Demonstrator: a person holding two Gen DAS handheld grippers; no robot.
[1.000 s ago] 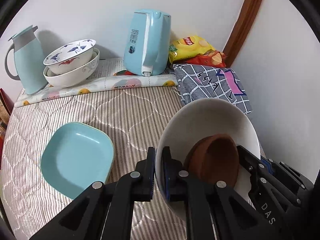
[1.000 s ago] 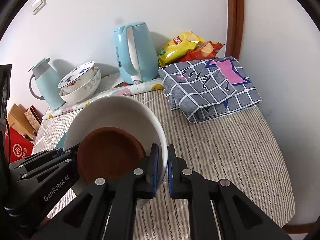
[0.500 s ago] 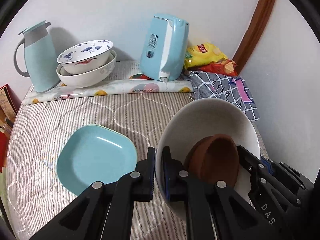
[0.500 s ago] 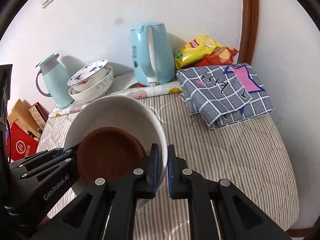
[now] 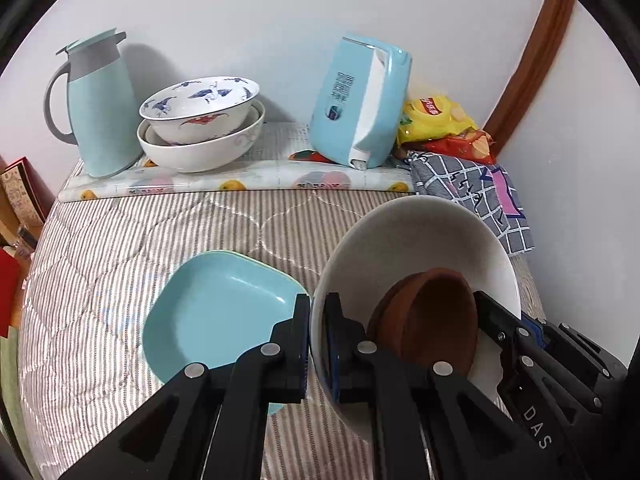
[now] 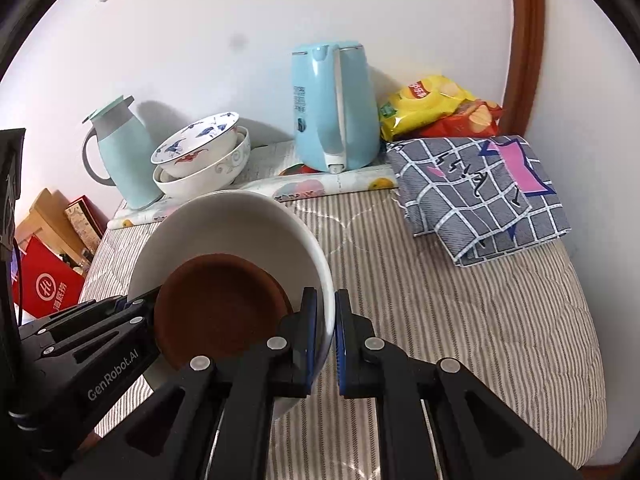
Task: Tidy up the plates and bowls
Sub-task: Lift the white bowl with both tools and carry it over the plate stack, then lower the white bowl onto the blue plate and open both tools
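Left gripper (image 5: pixel 317 342) clamps the white bowl's (image 5: pixel 416 240) rim at its 9 o'clock; right gripper (image 6: pixel 326 340) pinches the rim at 3 o'clock. Bowl is held tilted above the striped cloth (image 6: pixel 460 320), brown dish (image 6: pixel 220 312) inside it. Blue plate (image 5: pixel 216 312) lies just left of the bowl. Stacked bowls (image 5: pixel 200 128) sit at 11 o'clock by the wall.

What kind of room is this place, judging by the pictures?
Probably a home bedroom or dormitory corner, not a kitchen: a striped quilted mattress, an electric kettle and snack bags against a plain wall.
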